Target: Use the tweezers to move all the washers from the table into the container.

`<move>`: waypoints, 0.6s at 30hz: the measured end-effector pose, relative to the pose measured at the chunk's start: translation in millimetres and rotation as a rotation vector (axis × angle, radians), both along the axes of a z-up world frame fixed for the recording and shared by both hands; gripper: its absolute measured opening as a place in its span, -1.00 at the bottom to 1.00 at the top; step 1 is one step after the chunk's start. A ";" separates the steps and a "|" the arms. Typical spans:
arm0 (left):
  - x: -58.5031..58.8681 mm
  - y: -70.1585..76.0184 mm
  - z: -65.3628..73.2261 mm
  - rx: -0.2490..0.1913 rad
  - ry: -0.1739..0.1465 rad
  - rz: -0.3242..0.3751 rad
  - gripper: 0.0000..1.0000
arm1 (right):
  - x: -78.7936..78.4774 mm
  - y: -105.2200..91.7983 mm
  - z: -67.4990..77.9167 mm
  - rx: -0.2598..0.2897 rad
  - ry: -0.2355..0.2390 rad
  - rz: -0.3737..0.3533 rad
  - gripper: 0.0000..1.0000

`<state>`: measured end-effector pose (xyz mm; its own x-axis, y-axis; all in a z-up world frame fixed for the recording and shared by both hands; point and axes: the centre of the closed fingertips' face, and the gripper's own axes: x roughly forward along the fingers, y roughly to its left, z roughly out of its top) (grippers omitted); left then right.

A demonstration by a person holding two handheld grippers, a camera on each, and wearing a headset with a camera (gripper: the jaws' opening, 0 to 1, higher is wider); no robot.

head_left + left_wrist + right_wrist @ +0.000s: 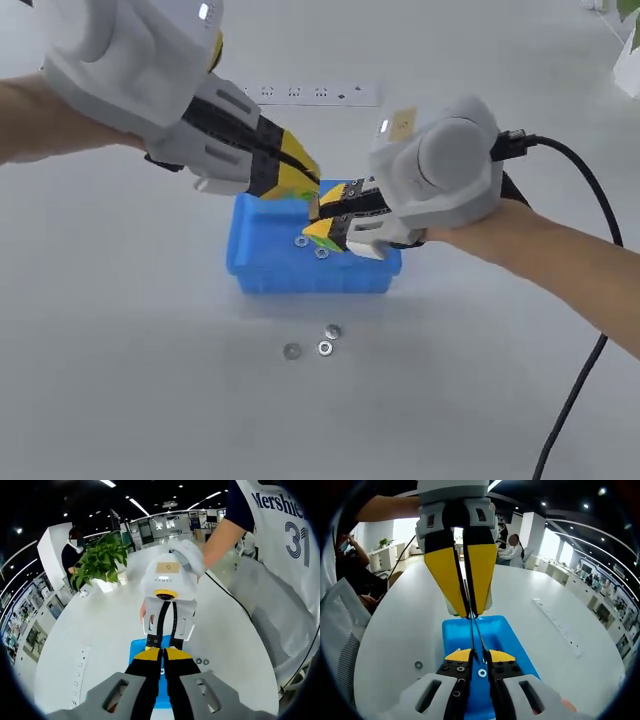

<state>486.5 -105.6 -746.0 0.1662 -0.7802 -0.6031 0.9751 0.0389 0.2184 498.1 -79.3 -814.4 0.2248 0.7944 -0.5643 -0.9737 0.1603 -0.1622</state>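
A blue container [262,270] sits mid-table with two washers [302,241] inside it. Three more washers [325,348] lie on the table just in front of it. Thin metal tweezers [471,630] run between the two grippers above the container. My left gripper [298,183] comes in from the upper left, shut on the tweezers' upper end. Facing it from the right, my right gripper [325,228] has its jaws closed around the tweezers' legs. In the right gripper view a washer [482,672] lies on the container floor [500,635] just below my right gripper [480,656].
A white power strip [312,93] lies on the table behind the container. A black cable [590,330] trails from the right gripper over the table's right side. A potted plant [100,562] stands at the far table edge. People are in the room beyond.
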 end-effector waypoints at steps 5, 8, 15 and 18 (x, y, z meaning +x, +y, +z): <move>-21.1 -2.8 10.4 0.010 -0.015 -0.019 -0.89 | -20.3 -0.9 8.6 -0.005 -0.020 0.028 -0.74; -32.0 -0.9 13.2 0.026 -0.036 -0.025 -0.89 | -30.9 0.3 10.2 -0.012 -0.029 0.040 -0.75; -61.9 2.9 14.7 0.009 -0.009 -0.023 -0.89 | -51.7 6.0 9.1 0.005 -0.009 0.052 -0.74; -69.5 5.1 9.7 0.004 0.000 -0.008 -0.89 | -60.6 7.3 3.0 -0.007 -0.001 0.055 -0.74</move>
<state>417.0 -100.5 -736.3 0.1604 -0.7793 -0.6058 0.9753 0.0306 0.2188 437.5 -72.0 -811.4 0.1815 0.8016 -0.5696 -0.9808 0.1052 -0.1644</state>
